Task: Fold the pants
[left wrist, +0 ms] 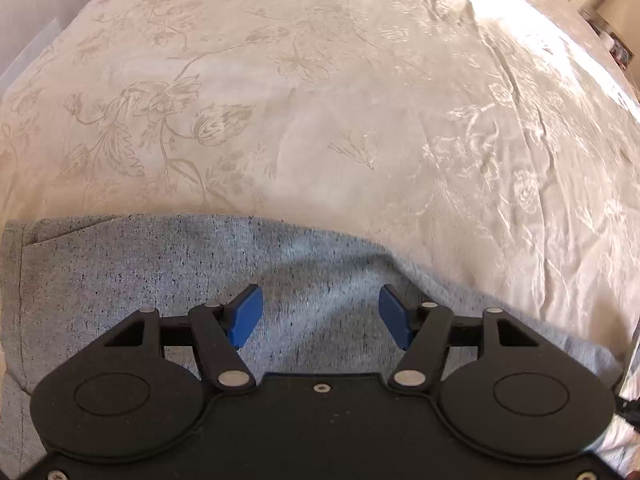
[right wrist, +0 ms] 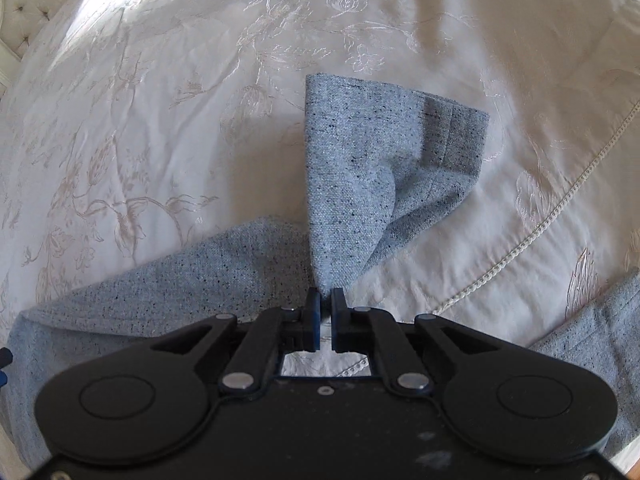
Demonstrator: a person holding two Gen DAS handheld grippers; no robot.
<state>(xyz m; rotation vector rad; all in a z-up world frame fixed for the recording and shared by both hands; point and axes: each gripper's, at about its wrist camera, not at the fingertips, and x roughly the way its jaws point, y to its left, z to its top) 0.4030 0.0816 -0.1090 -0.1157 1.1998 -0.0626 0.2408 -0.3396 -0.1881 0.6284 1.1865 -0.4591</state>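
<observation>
The pants are grey, black-flecked fabric lying on a cream floral bedspread. In the left wrist view my left gripper is open, its blue pads spread wide just above the fabric, near its far edge. In the right wrist view my right gripper is shut on a pant leg, which hangs lifted in front of the fingers with its hemmed cuff at the upper right. More of the pants lies flat to the left, and another part at the right edge.
The bedspread stretches beyond the pants, wrinkled on the right. A corded seam runs across the bedspread on the right. A tufted headboard stands at the far upper left. Furniture shows at the far right.
</observation>
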